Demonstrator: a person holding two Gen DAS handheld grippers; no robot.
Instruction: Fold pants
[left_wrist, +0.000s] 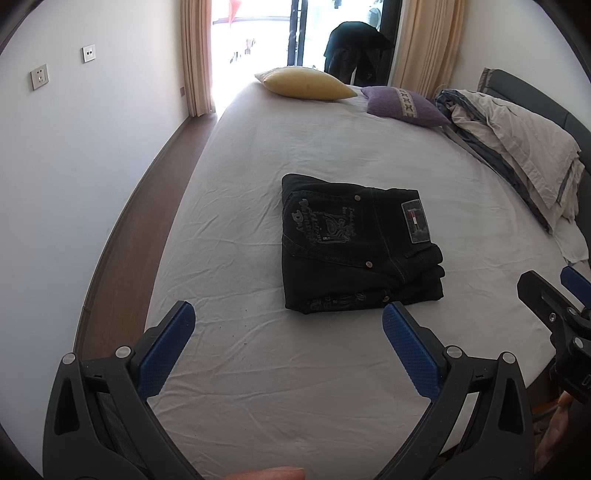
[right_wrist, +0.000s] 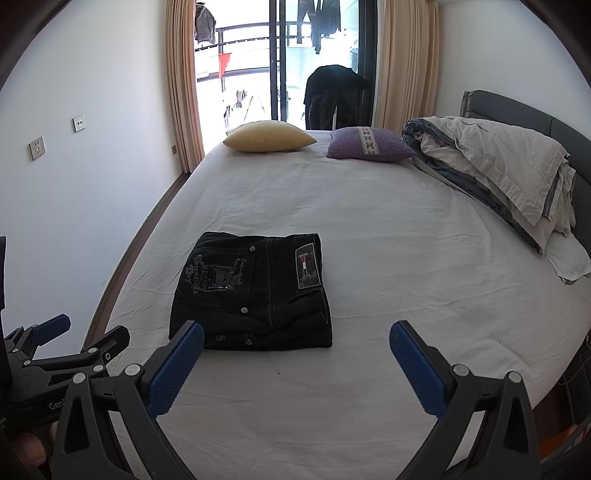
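Observation:
Black jeans (left_wrist: 354, 243) lie folded into a compact rectangle on the white bed sheet (left_wrist: 295, 155), with an embroidered back pocket and a brand patch facing up. They also show in the right wrist view (right_wrist: 255, 291). My left gripper (left_wrist: 288, 317) is open and empty, held above the sheet just short of the jeans' near edge. My right gripper (right_wrist: 295, 336) is open and empty, near the jeans' near right corner. The right gripper shows at the right edge of the left wrist view (left_wrist: 554, 295); the left gripper shows at the lower left of the right wrist view (right_wrist: 74, 339).
A yellow pillow (right_wrist: 269, 136) and a purple pillow (right_wrist: 369, 144) lie at the far end of the bed. A bundled duvet (right_wrist: 498, 173) is piled against the grey headboard (right_wrist: 517, 110) on the right. A white wall and a wood floor strip (left_wrist: 122, 240) run along the left.

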